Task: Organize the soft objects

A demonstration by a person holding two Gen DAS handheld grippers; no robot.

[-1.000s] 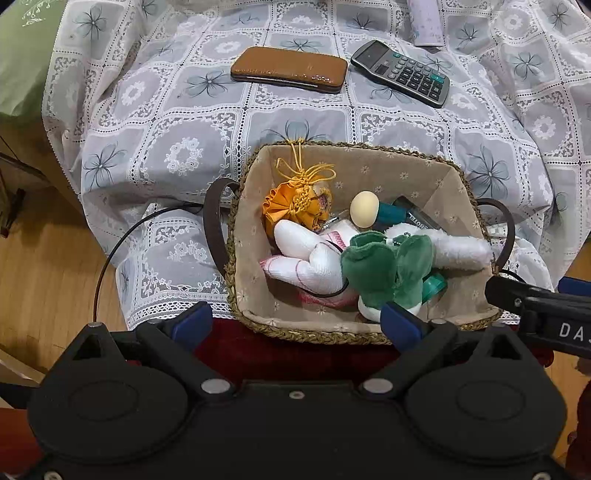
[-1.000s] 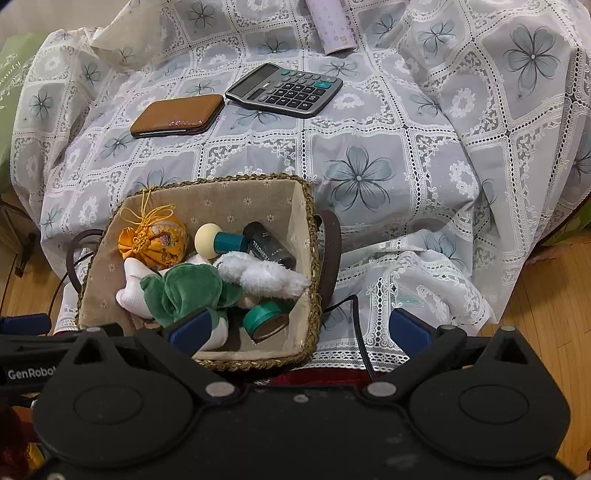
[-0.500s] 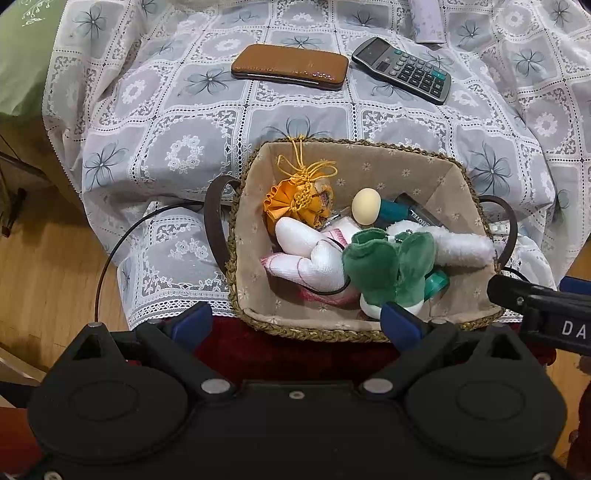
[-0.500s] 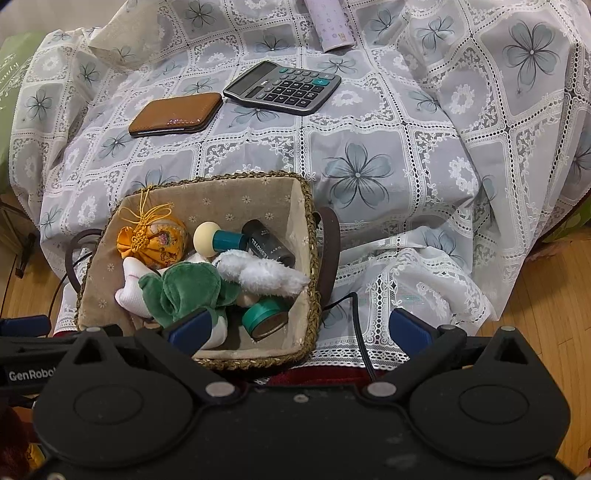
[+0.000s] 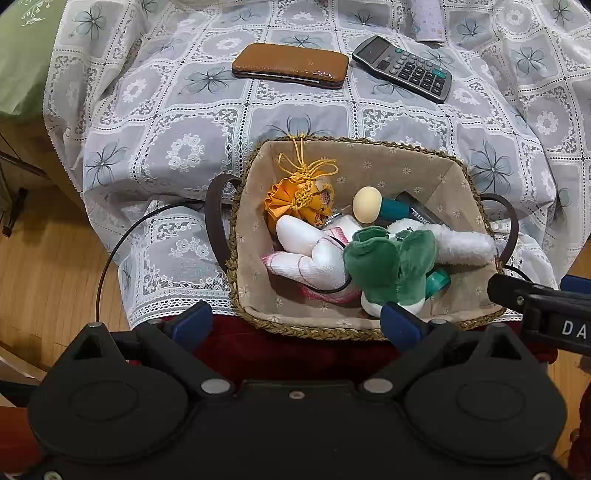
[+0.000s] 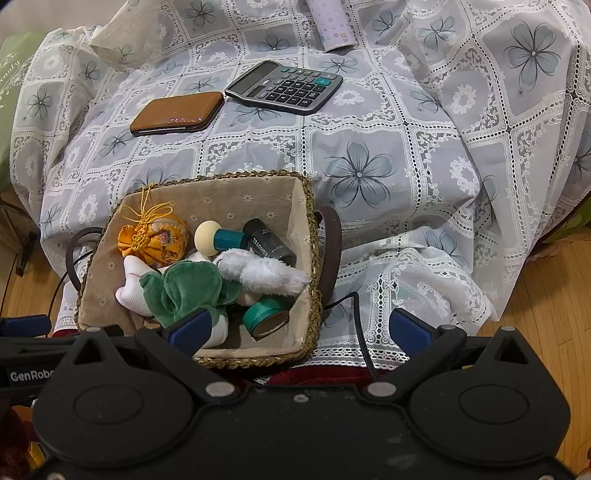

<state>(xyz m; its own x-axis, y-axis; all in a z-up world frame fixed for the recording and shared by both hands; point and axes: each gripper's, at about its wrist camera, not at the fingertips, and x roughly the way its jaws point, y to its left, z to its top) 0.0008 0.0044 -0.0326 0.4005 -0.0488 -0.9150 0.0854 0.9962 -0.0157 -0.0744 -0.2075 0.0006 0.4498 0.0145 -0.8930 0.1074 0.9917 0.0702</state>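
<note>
Soft toys, a green plush [image 5: 388,264] and white plush [image 5: 314,254], fill the basket [image 5: 236,236]. The left claw [image 5: 295,325] and right claw [image 6: 299,328] both gape wide, holding nothing.

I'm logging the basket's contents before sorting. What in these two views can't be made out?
- Basket bottom: covered by the piled toys in both views.
- White cloth toy: partly under the green plush; its shape is unclear.
- Dark tube: label only partly readable, its lower end under the white fluffy toy.
- Patterned roll: cut off by the top edge.
</note>
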